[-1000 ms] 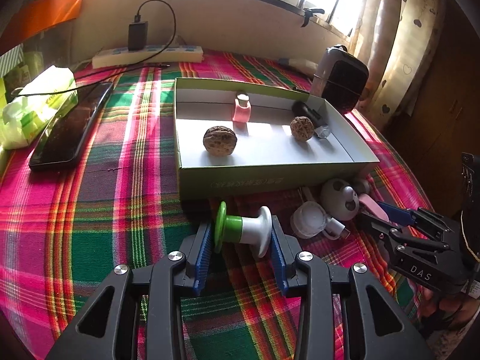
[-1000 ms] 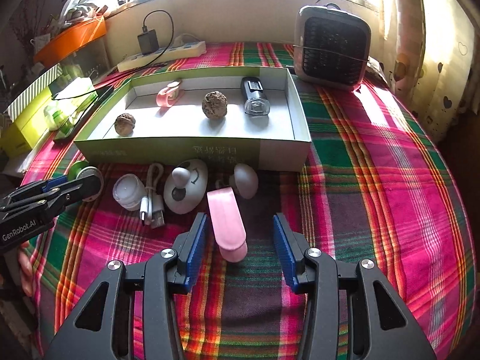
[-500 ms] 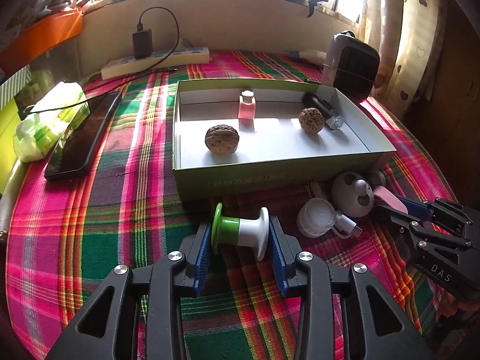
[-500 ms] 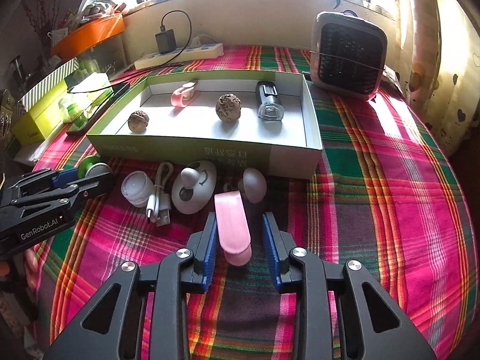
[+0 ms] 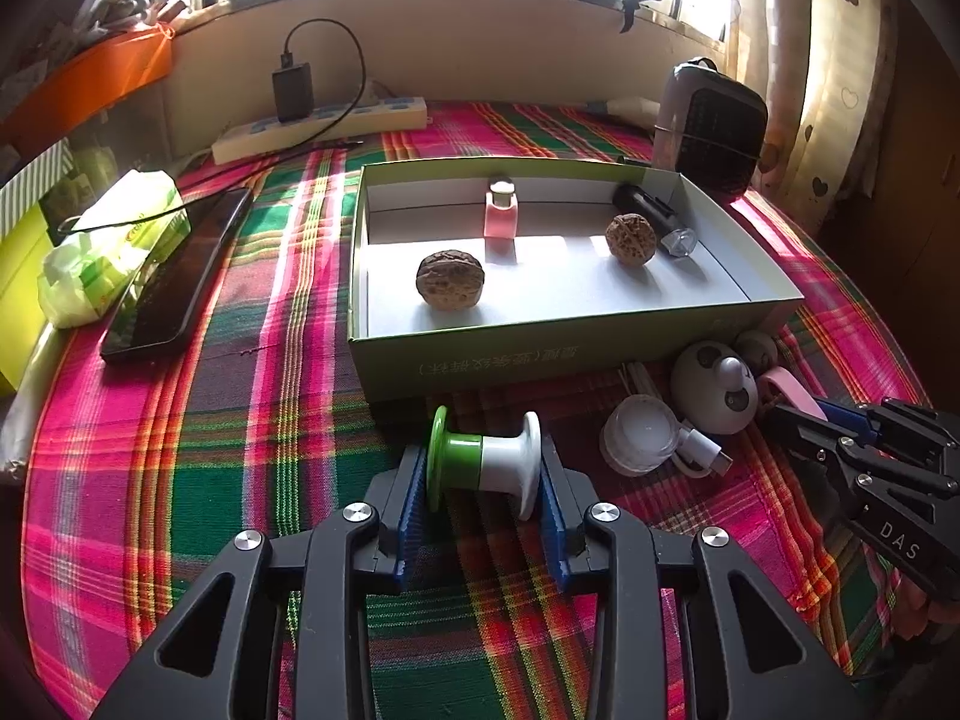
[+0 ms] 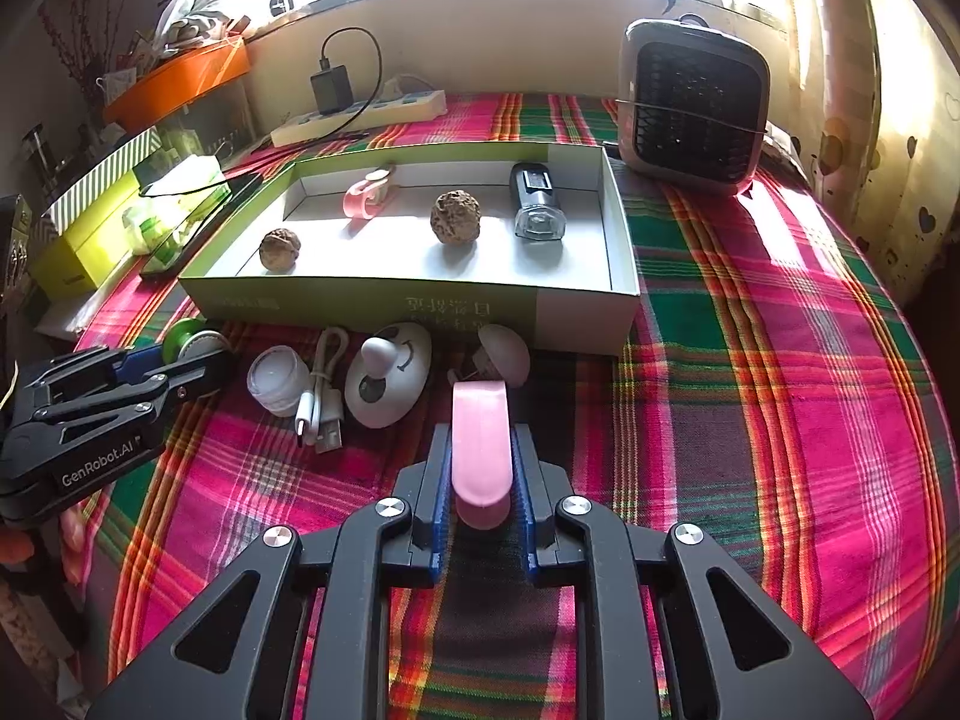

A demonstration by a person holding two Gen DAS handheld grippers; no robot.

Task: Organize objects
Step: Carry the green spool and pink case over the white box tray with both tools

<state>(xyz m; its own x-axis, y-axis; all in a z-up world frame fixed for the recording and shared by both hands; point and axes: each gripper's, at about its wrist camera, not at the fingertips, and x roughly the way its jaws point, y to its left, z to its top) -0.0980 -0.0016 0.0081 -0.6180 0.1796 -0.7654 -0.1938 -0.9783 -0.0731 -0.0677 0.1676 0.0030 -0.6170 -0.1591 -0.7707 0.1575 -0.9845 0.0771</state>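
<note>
A green-and-white spool (image 5: 483, 462) lies on the plaid cloth in front of the open green box (image 5: 540, 354). My left gripper (image 5: 483, 480) is closing, and its blue pads touch the spool's two flanges. My right gripper (image 6: 481, 444) is shut on a pink clip (image 6: 480, 420) that sticks out forward between its pads. From the right wrist, the left gripper (image 6: 180, 360) is at the left with the spool (image 6: 186, 342). The left wrist view shows the right gripper (image 5: 834, 420) at the right with the pink clip (image 5: 786, 387). The box (image 6: 360, 300) holds two walnuts, another pink clip and a black torch.
Between the grippers lie a white jar (image 6: 273, 378), a USB cable (image 6: 321, 414), a white round gadget (image 6: 390, 378) and a mushroom-shaped knob (image 6: 504, 351). A small heater (image 6: 690, 108) stands behind the box at the right. A phone (image 5: 174, 282), a tissue pack (image 5: 102, 252) and a power strip (image 5: 324, 126) lie to the left.
The right gripper's jaws have come together onto the pink clip. The left gripper's pads have drawn in against the spool. Both cameras have tipped up slightly.
</note>
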